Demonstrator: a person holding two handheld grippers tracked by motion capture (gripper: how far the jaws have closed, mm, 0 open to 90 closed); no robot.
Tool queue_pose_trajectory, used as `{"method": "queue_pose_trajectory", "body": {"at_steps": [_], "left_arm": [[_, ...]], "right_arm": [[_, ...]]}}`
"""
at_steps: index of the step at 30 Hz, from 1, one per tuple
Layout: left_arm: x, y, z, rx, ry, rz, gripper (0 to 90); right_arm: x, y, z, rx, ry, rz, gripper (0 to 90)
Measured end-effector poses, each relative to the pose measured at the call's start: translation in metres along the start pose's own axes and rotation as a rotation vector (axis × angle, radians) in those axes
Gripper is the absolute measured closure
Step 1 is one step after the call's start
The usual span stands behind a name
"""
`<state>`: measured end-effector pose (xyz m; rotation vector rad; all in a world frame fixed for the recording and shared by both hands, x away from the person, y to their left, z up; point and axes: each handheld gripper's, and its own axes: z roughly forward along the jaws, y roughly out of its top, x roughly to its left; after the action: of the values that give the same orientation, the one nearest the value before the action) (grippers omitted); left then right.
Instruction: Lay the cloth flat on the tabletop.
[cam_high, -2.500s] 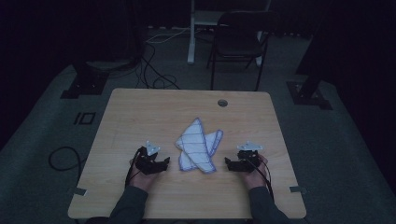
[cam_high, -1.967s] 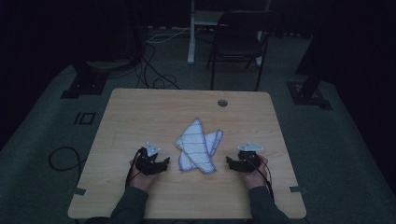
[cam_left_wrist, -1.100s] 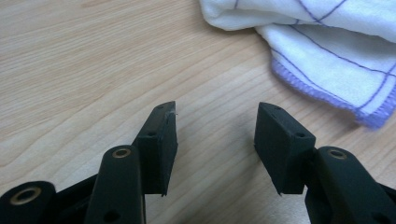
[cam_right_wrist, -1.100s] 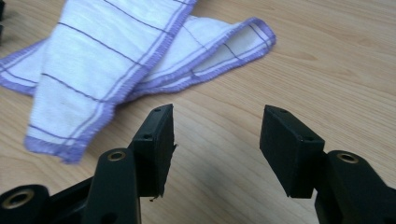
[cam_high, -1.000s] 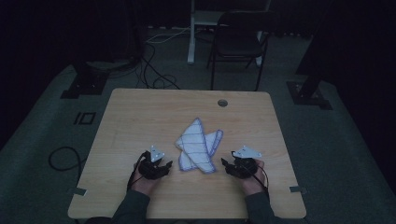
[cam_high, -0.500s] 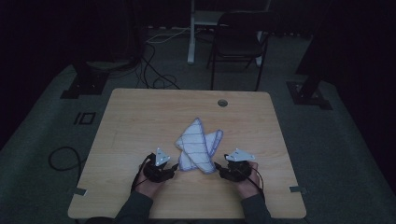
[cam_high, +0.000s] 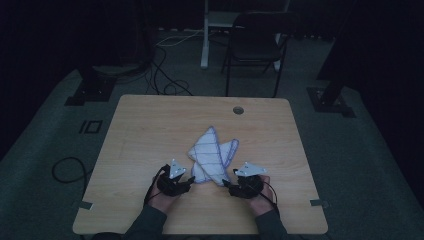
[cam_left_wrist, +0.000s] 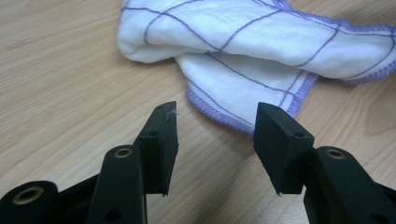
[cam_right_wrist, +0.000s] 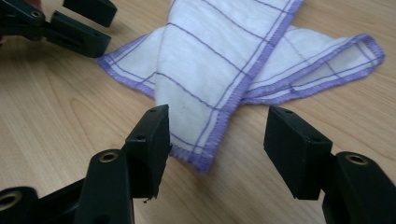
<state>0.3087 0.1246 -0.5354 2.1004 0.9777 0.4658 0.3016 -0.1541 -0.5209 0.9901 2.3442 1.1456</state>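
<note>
Two spread grippers, left (cam_high: 186, 182) and right (cam_high: 227, 184), flank the rumpled white purple-checked cloth (cam_high: 212, 155) at table centre; you're approaching, so pinch its corners at seven and five o'clock.

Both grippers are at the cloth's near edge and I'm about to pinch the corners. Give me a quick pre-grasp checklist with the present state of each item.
1. Left gripper open: ok, jaws apart with nothing between them.
2. Right gripper open: ok, its jaws have just been opening and stand wide.
3. Cloth within reach: ok, its purple-hemmed near edge lies just ahead of both grippers.
4. Right gripper lined up on a corner: ok, a hemmed corner points between the jaws, not yet pinched.
5. Left gripper lined up on a corner: not ok, the corner sits ahead of one jaw, off centre.
6. Cloth flat: not ok, it lies folded over itself in layers on the table.
</note>
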Motion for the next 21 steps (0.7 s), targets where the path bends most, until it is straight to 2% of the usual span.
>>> {"method": "queue_pose_trajectory", "body": {"at_steps": [9, 15, 21], "left_arm": [[-0.008, 0.004, 0.005, 0.002, -0.022, 0.020, 52.7], [-0.012, 0.004, 0.009, 0.015, -0.042, 0.031, 55.3], [-0.012, 0.003, 0.013, 0.051, -0.040, 0.038, 60.5]], "right_arm": [[0.006, -0.001, 0.010, 0.042, 0.030, -0.009, 42.6], [0.005, -0.003, 0.015, 0.078, 0.035, -0.003, 48.1], [0.006, -0.005, 0.020, 0.116, 0.046, 0.003, 52.5]]}}
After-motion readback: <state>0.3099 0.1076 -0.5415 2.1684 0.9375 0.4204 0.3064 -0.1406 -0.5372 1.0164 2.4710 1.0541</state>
